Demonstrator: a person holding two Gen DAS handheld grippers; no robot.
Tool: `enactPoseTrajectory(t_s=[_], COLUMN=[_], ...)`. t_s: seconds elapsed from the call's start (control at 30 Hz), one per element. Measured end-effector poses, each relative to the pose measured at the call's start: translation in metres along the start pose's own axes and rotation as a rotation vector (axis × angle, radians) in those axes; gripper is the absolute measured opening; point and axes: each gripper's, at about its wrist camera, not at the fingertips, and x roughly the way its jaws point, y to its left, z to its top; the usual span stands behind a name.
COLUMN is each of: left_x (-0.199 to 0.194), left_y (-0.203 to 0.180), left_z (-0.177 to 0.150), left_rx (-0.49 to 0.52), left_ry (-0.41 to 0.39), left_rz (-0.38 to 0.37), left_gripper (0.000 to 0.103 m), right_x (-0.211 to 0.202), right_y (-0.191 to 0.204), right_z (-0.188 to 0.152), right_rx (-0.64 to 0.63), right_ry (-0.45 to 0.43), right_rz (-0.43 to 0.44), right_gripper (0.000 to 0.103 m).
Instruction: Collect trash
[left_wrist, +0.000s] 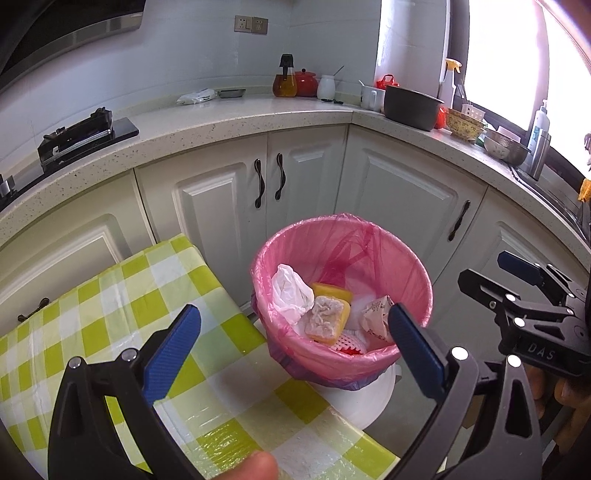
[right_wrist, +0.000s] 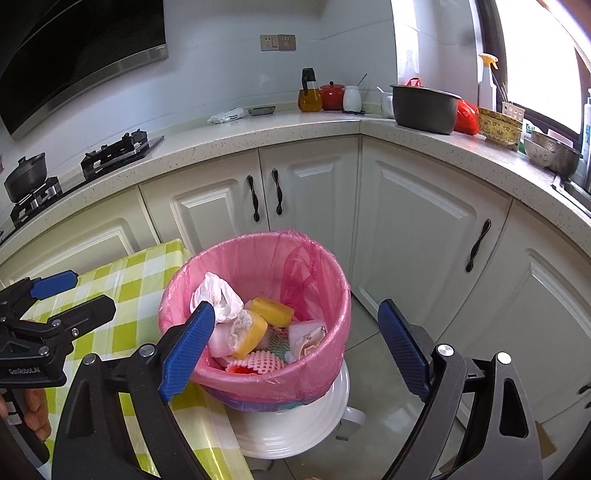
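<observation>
A white bin with a pink bag liner (left_wrist: 369, 229) (right_wrist: 258, 240) stands on the floor beside the table. Inside lie a crumpled white bag (left_wrist: 290, 291) (right_wrist: 218, 295), two yellow sponges (left_wrist: 328, 317) (right_wrist: 273, 310), a printed wrapper (left_wrist: 376, 314) (right_wrist: 306, 336) and a white foam net (left_wrist: 347, 341) (right_wrist: 255, 360). My left gripper (left_wrist: 294, 309) (right_wrist: 92, 290) hovers open over the table's corner, near the bin's left side, with nothing between its blue pads. My right gripper (right_wrist: 296, 307) (left_wrist: 484, 267) hangs open above the bin's front rim, also empty.
A table with a green-checked cloth (left_wrist: 110, 314) (right_wrist: 129, 280) touches the bin's left side. White cabinets (right_wrist: 424, 221) and an L-shaped counter (left_wrist: 229, 118) lie beyond, holding a gas stove (right_wrist: 118, 151), a dark pot (right_wrist: 424, 107), bowls and bottles. Tiled floor (right_wrist: 369, 332) shows right of the bin.
</observation>
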Motion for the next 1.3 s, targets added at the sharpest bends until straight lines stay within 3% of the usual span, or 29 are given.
enactPoseTrajectory(t_s=[1.3], left_x=[0.0064], left_y=[-0.0014], left_z=[-0.0037], left_rx=[-0.007], left_ry=[0.008], left_rz=[-0.013], left_gripper=[0.098], right_x=[0.0031], right_y=[-0.0004], right_z=[-0.0017], right_rx=[-0.022], right_ry=[0.002], right_rz=[0.010], right_gripper=[0.084])
